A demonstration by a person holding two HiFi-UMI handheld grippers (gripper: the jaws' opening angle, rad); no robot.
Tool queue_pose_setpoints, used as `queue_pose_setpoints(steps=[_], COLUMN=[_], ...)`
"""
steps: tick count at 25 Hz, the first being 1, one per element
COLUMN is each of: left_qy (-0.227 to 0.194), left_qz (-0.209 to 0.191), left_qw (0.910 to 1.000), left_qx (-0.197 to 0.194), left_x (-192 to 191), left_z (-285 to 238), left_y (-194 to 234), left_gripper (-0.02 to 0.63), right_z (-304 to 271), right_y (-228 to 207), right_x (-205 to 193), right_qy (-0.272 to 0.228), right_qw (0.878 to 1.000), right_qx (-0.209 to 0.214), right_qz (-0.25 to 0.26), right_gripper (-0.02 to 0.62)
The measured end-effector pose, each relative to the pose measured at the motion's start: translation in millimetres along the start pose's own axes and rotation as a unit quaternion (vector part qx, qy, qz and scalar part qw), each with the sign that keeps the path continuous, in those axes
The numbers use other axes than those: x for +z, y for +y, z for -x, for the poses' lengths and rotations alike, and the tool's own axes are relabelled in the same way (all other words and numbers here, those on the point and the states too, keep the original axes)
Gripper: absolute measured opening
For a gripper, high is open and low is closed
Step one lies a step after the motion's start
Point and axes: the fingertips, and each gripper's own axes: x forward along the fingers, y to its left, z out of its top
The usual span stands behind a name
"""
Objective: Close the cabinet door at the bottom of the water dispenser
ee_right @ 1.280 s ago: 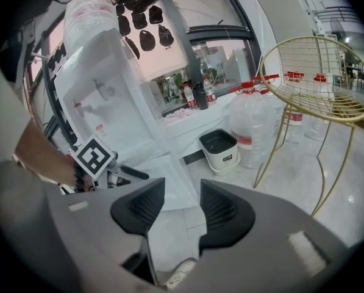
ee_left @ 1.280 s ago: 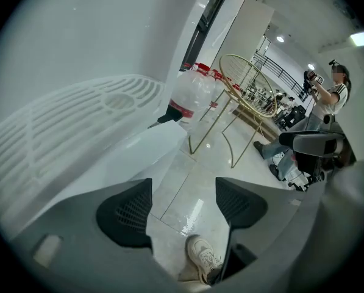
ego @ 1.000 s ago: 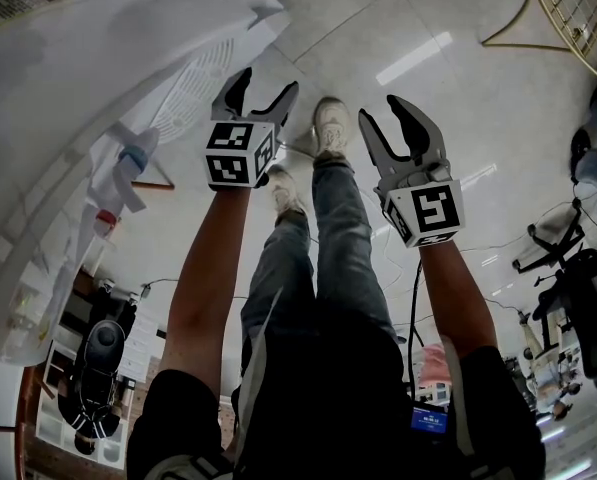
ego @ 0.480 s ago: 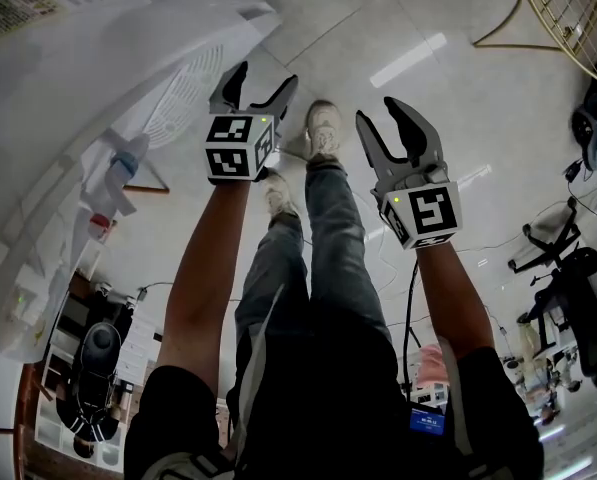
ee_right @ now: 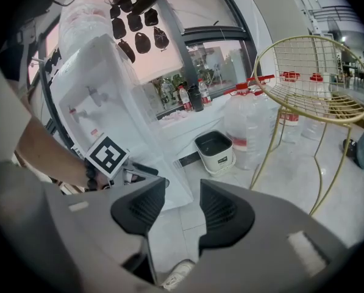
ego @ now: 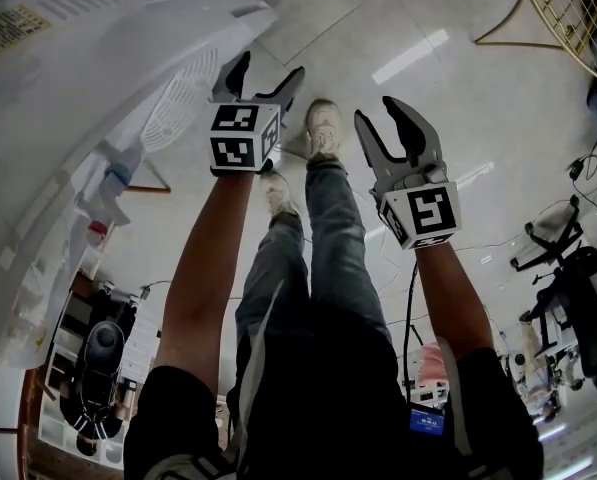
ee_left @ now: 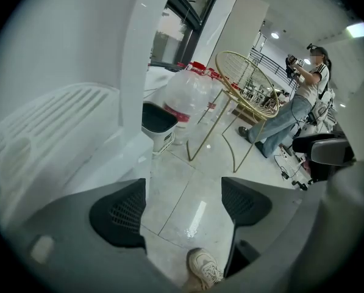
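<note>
The white water dispenser fills the left of the head view; its taps show in the right gripper view. At its foot is a white slatted panel, apparently the cabinet door. My left gripper is at that panel's edge. Its jaws have just been opening. The white edge runs down by the left pad, and only floor shows in the gap of the left gripper. My right gripper hangs to the right over the floor, open and empty.
My feet stand on the tiled floor just beyond the grippers. A gold wire chair, large water bottles and a small bin stand beyond the dispenser. Another person stands at the right, and cables and gear lie there.
My left gripper has moved up the picture, closer to the slatted panel's edge, and its jaws stand wider. The right gripper has stayed put.
</note>
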Motion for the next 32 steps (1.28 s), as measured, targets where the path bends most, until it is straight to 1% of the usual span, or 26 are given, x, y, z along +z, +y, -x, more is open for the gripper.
queue_pose_setpoints(steps=[6, 16, 20, 25, 29, 32], left_qy=[-0.001, 0.008, 0.010, 0.001, -0.014, -0.021], left_qz=[0.007, 0.014, 0.004, -0.006, -0.016, -0.027], left_qw=[0.9999, 0.9998, 0.9999, 0.9998, 0.9989, 0.9979], left_qx=[0.012, 0.016, 0.000, -0.018, -0.041, -0.054], left_x=[9.5, 11.7, 11.0, 15.8, 16.9, 10.0], left_z=[-9.0, -15.0, -8.2, 8.2, 30.1, 56.4], left_y=[-0.4, 3.0, -7.1, -20.9, -40.0, -52.5], left_gripper=[0.431, 0.437, 0.437, 0.436, 0.426, 0.402], right_z=[1.5, 4.9, 9.2, 16.1, 28.8, 42.0], right_y=[-7.3, -18.2, -17.1, -8.2, 8.0, 31.7], right_x=[4.7, 5.6, 4.9, 17.7, 15.3, 16.2], right_qy=[-0.003, -0.004, -0.004, -0.024, -0.030, -0.039], right_qw=[1.000, 1.000, 1.000, 0.999, 0.999, 0.999], right_qx=[-0.004, -0.013, -0.019, -0.023, -0.031, -0.029], right_qz=[-0.001, -0.007, -0.011, -0.002, 0.003, 0.015], right_gripper=[0.181, 0.179, 0.179, 0.179, 0.179, 0.176])
